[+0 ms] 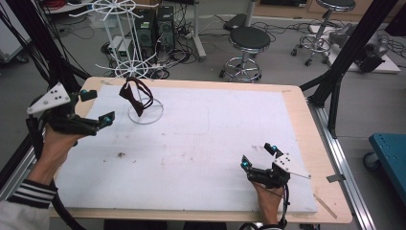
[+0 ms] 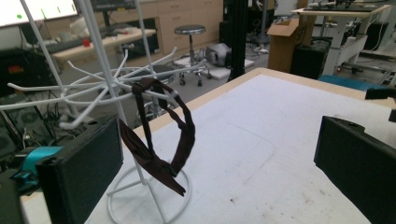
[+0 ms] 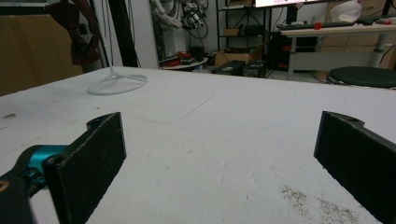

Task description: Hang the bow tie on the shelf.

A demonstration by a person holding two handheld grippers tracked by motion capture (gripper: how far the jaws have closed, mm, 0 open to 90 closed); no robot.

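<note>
A dark brown headband [image 1: 135, 98] [image 2: 161, 135] hangs from an arm of a white wire rack [image 1: 127, 48] [image 2: 100, 84] that stands on the table's far left. My left gripper [image 1: 98, 106] [image 2: 215, 172] is open just left of the rack's ring base [image 1: 146, 115], jaws wide apart with nothing between them. My right gripper [image 1: 259, 156] [image 3: 219, 163] rests low near the table's front right, open and empty. In the right gripper view the headband [image 3: 74, 30] and the rack's base [image 3: 116, 83] show far off at the upper left.
The table has a white foam top [image 1: 206, 139] with a wooden rim [image 1: 306, 124]. A small dark speck [image 1: 120, 155] lies at front left. Black frame posts [image 1: 349, 52] stand at the right, and stools [image 1: 249, 48] and cables lie on the floor beyond.
</note>
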